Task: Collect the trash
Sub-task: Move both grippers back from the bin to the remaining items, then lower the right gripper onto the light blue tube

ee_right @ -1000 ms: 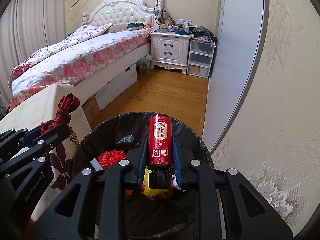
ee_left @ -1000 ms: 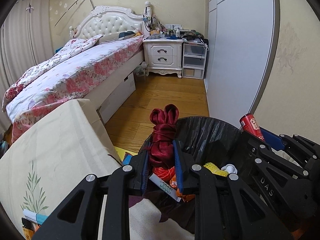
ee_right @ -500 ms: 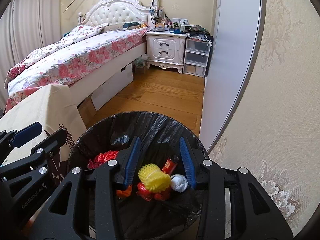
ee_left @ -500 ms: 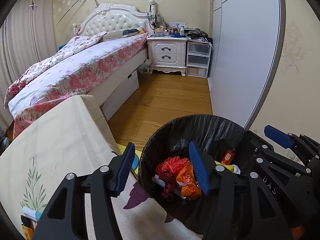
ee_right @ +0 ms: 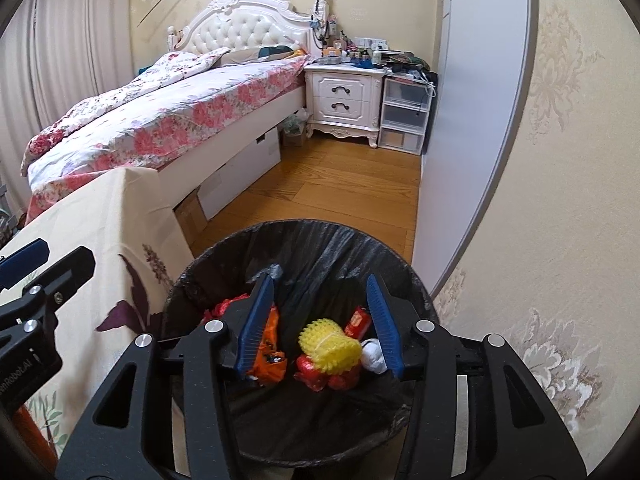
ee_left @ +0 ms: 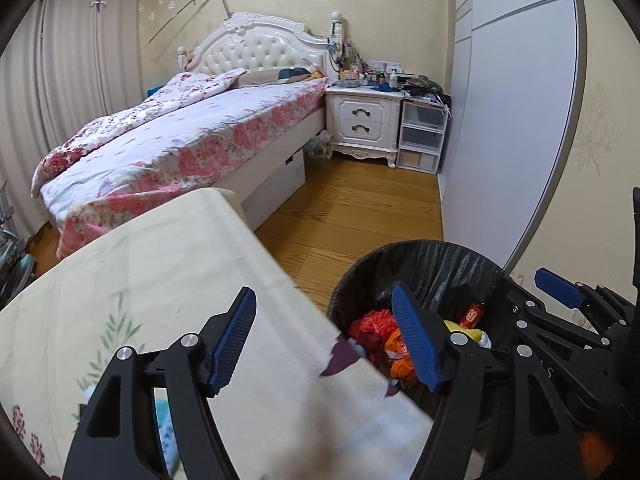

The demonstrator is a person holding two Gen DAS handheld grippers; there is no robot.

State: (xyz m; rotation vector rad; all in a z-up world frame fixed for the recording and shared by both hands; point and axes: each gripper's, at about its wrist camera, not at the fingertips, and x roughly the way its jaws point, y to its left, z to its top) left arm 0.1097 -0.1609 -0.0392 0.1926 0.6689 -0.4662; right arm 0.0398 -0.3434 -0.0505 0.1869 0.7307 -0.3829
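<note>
Black plastic lines a round trash bin (ee_right: 320,240) standing on a wooden floor (ee_right: 340,184), beside a table draped in a cream floral cloth (ee_left: 140,280) and near a pale wall. Inside the bin lie a yellow bumpy ball (ee_right: 330,346), a red can (ee_right: 357,320), an orange wrapper (ee_right: 269,354), a white crumpled wad (ee_right: 373,354) and red scraps (ee_right: 224,307). The right gripper (ee_right: 320,324) hangs over the bin's mouth; its blue-padded jaws are opening, with nothing pinched between them. The left gripper (ee_left: 326,346) sits over the table's edge at the bin's rim; its jaws are also opening, spread wide and empty. Beyond stand a bed with a pink flowered cover (ee_left: 180,140) and a white nightstand (ee_left: 362,120).
</note>
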